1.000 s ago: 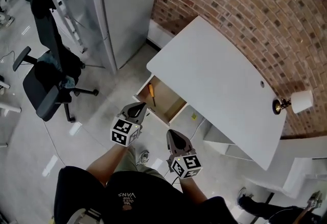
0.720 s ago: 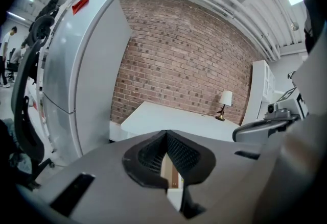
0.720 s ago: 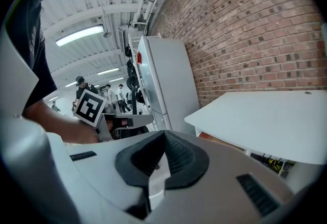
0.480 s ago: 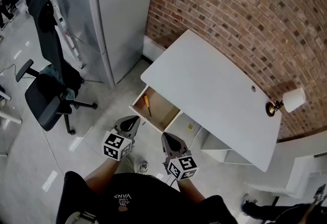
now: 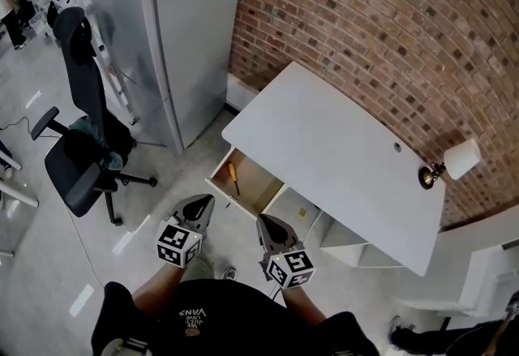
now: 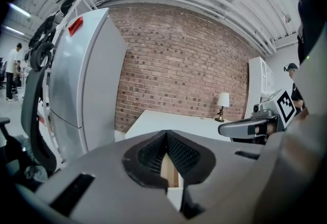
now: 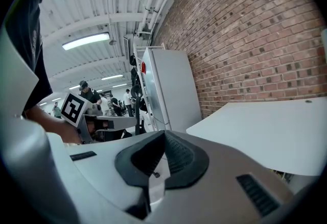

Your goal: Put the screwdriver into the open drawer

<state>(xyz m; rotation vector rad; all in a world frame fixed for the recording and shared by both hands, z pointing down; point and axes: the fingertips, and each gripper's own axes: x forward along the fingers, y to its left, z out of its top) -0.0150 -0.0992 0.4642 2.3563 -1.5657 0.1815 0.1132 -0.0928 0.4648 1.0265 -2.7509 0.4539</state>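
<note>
- Your left gripper (image 5: 207, 200) hangs above the floor just short of the open drawer (image 5: 258, 184), jaws pressed together with nothing between them.
- Your right gripper (image 5: 262, 220) is held close beside it, jaws likewise closed and empty.
- The orange-handled screwdriver (image 5: 233, 178) lies inside the drawer near its left wall, apart from both grippers.
- The drawer juts from under the white desk (image 5: 340, 143), which is set against a brick wall (image 5: 365, 14), with a small lamp (image 5: 450, 164) at the desk's far end.
</note>
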